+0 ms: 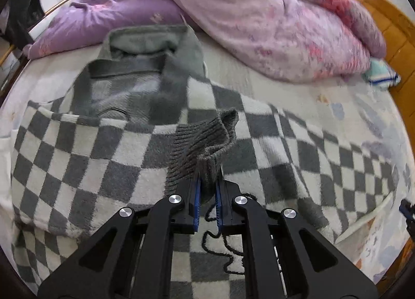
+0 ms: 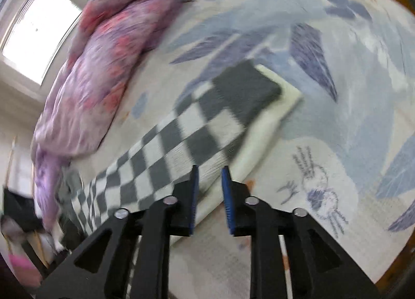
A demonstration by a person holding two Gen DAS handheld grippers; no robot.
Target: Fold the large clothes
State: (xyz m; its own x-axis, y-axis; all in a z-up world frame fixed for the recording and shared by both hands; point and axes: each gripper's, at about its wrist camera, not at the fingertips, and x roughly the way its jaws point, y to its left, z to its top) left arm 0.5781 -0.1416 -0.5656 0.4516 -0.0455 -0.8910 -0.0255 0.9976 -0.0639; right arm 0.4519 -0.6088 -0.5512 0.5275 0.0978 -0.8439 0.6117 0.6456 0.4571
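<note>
- Left gripper point(image 1: 207, 179): fingers pinched on grey cuff point(image 1: 205, 140) of checked coat point(image 1: 90, 148).
- Right gripper point(image 2: 209, 173): fingers parted, empty, at sleeve point(image 2: 197, 127) edge.
- Bed point(image 2: 337, 143) underneath.

The left gripper point(image 1: 207, 182) pointed forward over the bed, its black linkage filling the lower frame, blue-padded fingers point(image 1: 196, 195) pinched on the grey cuff point(image 1: 202, 143). The right gripper point(image 2: 209, 177) was tilted near the bed's edge, its fingers point(image 2: 227, 195) parted, with nothing clamped between them.

Soft window point(image 2: 39, 36) daylight, motion blur, fisheye warp.
</note>
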